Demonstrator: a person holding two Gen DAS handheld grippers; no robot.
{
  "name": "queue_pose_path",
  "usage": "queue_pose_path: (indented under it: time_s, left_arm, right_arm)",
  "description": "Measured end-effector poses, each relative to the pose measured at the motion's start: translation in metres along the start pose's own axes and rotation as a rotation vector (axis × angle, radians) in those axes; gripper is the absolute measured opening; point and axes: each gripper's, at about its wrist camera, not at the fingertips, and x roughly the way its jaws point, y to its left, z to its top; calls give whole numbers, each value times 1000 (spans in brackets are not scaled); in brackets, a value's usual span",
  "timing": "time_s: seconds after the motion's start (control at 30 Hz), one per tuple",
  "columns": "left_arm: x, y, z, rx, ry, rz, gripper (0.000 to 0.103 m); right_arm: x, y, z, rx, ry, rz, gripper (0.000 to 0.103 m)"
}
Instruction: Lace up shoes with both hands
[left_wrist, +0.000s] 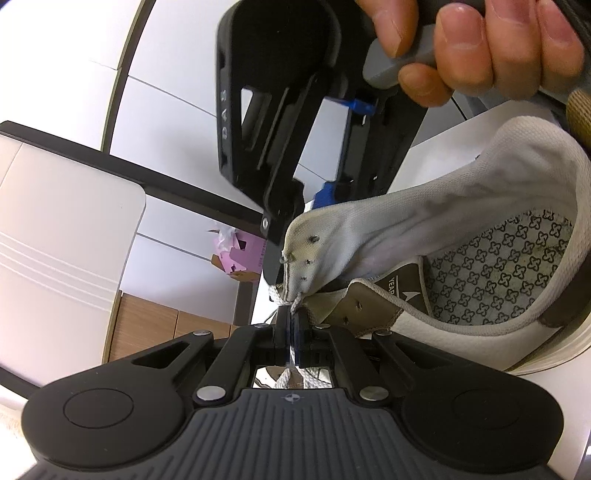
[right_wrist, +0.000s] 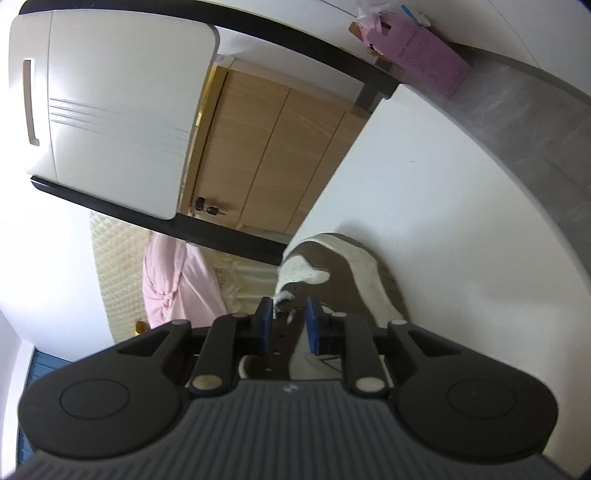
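Left tongs (left_wrist: 291, 325) pinching white lace (left_wrist: 295, 304), worn beige-grey shoe (left_wrist: 406, 229)

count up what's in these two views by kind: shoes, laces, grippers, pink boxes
shoes: 1, the white shoe
laces: 1, the white lace, pinched in the left gripper
grippers: 2, the left and the right gripper, whose jaws stand apart
pink boxes: 1, the pink box
total: 5

You see a white-and-taupe shoe (left_wrist: 424, 221), its insole (left_wrist: 495, 273) printed with black clover shapes, and blue gripper pads (right_wrist: 313, 325).
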Motion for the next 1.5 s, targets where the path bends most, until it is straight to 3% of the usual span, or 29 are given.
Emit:
queue_pose_path:
  time_s: [0.17,0.23,0.37,0.5,0.53,0.6,0.7,0.8,0.93,1.0,1.03,1.1,1.17,1.33,1.5]
  left_arm:
    - [9,5,6,-36,-1,10,3]
    - [13,9,7,-75,1,18,3]
    - [12,17,7,-144,17,44,7]
    - [7,26,4,-209,30,66,35]
    - [2,28,-5,-224,38,77,46]
    - [-20,31,-31,-265,56,82,52]
    - [-39,43,-38,-400,72,72,52]
    - [-85,45,-85,-633,55,3,52]
    - [-97,49,-95,-956,83,-91,51]
    - [-81,42,-105,-1004,118,-93,50]
    - [-64,24,-94,-1025,133,-80,47]
    - [-60,25,-84,-1072,160,-56,38]
    - [-76,33,-84,-1107,203,-6,21]
    - [-95,25,-71,-1066,278,84,13]
    - [-95,23,-62,-1084,281,93,13]
  right_arm:
    - [0,6,-5,-75,-26,-30,9]
    - [-1,5,-7,-73,-44,-26,3]
    - [-2,-1,-10,-33,-73,-10,2]
    - [-1,-1,-15,-19,-82,7,2]
    - [-1,-2,-16,-12,-85,8,2]
    - [-1,-3,-16,0,-93,10,2]
    - [-3,-4,-18,17,-111,11,2]
    - [-1,-5,-21,33,-109,14,3]
    - [2,-2,-22,21,-93,15,3]
    - [2,-2,-23,14,-89,14,3]
    - [3,0,-24,2,-86,11,3]
    - [6,3,-26,-20,-76,7,3]
    - [9,6,-29,-34,-56,10,3]
    - [15,13,-30,-70,-32,13,3]
    - [-2,12,-16,-64,-137,-2,2]
